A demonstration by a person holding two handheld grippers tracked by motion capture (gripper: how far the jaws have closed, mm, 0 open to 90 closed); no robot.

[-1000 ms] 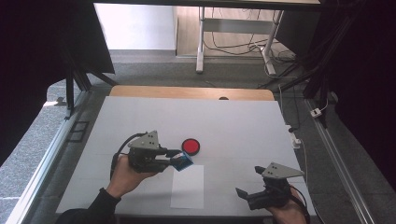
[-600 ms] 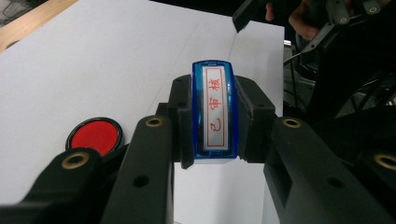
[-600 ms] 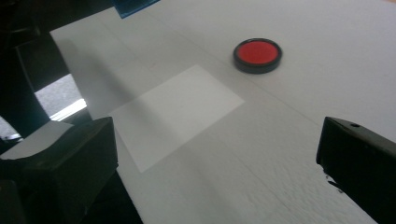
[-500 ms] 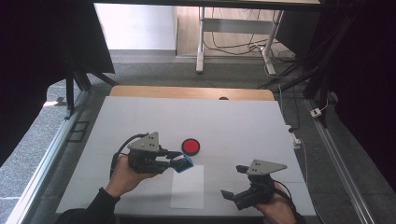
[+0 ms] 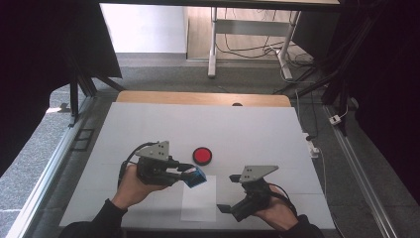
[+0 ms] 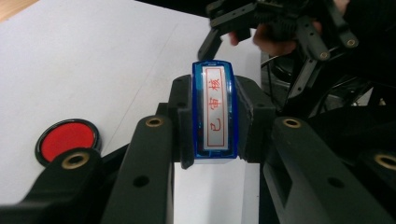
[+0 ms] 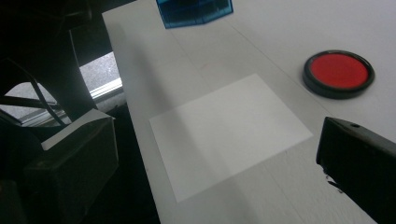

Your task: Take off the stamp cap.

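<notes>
My left gripper [image 5: 187, 173] is shut on a blue stamp [image 5: 198, 177], held just above the top edge of a white sheet of paper [image 5: 199, 203]. In the left gripper view the stamp [image 6: 215, 112] sits upright between the two black pads, its white label with red characters facing the camera. A round red ink pad [image 5: 202, 155] lies on the table just beyond the stamp. My right gripper [image 5: 229, 193] stands open at the paper's right edge. In the right gripper view its jaws straddle the paper [image 7: 229, 130], with the ink pad [image 7: 338, 72] and the stamp [image 7: 194, 11] farther off.
The white table top [image 5: 257, 134] ends in a wooden strip [image 5: 198, 98] at the far side. Metal frame rails [image 5: 47, 183] run along both sides. Beyond the table stand desk legs and loose cables [image 5: 247, 44] on the floor.
My right gripper has slid left across the table toward the paper's right edge. The left gripper and the stamp have stayed put.
</notes>
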